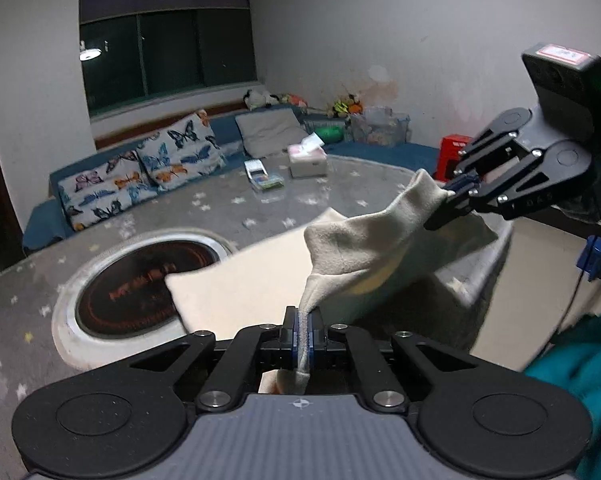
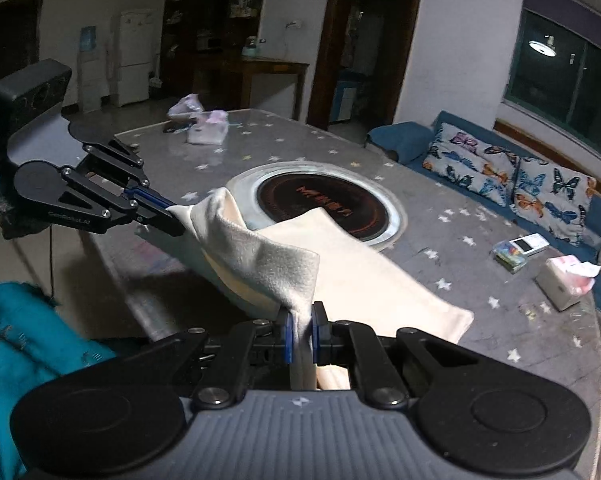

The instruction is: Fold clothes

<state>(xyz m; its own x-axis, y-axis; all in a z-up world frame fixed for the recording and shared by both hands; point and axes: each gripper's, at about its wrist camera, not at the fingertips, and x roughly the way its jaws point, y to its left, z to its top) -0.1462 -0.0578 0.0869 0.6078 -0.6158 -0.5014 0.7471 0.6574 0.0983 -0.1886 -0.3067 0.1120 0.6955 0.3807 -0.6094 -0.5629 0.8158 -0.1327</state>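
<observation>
A cream fleece garment [image 1: 352, 248] hangs between both grippers above the table's near edge, and its far part lies across the table. My left gripper [image 1: 303, 320] is shut on one near corner of it. In the same view my right gripper [image 1: 446, 200] pinches the other corner at the right. From the right wrist view the garment [image 2: 284, 260] sags between my right gripper [image 2: 301, 322], shut on the cloth, and my left gripper [image 2: 172, 214] at the left. The fabric's far end [image 2: 400, 288] rests flat past the round burner.
A grey star-patterned table [image 2: 480, 208] holds a round inset burner [image 2: 320, 200], a tissue box [image 2: 564, 284] and a small packet [image 2: 512, 254]. A blue sofa with butterfly cushions [image 1: 140, 172] runs behind. A teal garment [image 2: 16, 340] lies near the table edge.
</observation>
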